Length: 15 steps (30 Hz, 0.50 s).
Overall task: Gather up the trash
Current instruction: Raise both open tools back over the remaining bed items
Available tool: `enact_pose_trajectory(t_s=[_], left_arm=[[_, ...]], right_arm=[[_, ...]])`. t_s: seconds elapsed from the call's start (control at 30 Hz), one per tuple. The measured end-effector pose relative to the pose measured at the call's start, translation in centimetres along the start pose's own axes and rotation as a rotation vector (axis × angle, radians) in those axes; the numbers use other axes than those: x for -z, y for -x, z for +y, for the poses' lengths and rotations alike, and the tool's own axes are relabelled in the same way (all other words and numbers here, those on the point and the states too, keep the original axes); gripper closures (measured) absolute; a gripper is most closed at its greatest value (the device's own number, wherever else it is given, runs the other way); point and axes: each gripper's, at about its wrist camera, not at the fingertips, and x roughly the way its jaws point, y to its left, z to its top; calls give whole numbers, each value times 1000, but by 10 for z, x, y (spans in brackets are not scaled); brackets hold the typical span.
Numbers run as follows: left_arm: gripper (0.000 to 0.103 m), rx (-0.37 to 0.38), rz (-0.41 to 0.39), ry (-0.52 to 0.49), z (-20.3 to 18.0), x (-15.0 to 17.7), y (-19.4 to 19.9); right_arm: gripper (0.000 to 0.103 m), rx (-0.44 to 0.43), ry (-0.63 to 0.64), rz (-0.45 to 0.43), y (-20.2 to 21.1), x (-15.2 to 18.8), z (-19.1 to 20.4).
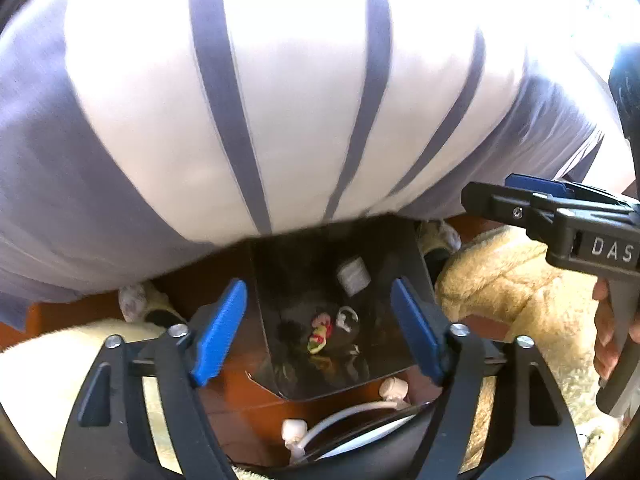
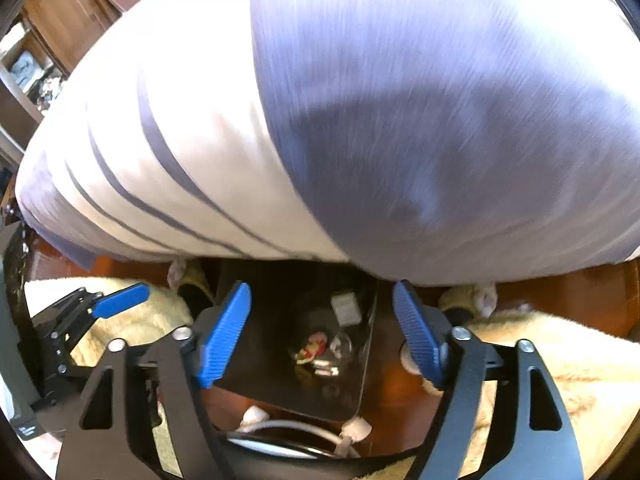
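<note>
Below, both the left gripper (image 1: 316,330) and right gripper (image 2: 322,334) hold empty jaws wide above a dark bin (image 1: 404,248) containing colourful wrappers (image 1: 320,332).

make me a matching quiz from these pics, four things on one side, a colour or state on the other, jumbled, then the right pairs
Things:
1. bin
2. left gripper
3. rug
4. crumpled wrapper

Descriptions:
A. cream and fluffy
B. open, nothing between its fingers
C. red and yellow-green, lying inside the bin
D. black and glossy

Pairs: 1-D, 2-B, 3-A, 4-C
</note>
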Motion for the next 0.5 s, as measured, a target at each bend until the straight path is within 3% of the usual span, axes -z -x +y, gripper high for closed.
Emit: enact_pose_trajectory(t_s=[0.07, 0.17, 0.5], left_arm=[[18, -3, -32, -5, 0, -3, 12], [11, -7, -97, -17, -2, -9, 37], [8, -66, -314, -29, 0, -39, 119]], right_arm=[[10, 12, 0, -42, 14, -4, -1], [5, 38, 3, -116, 38, -10, -2], [4, 89, 55, -344, 118, -33, 3]])
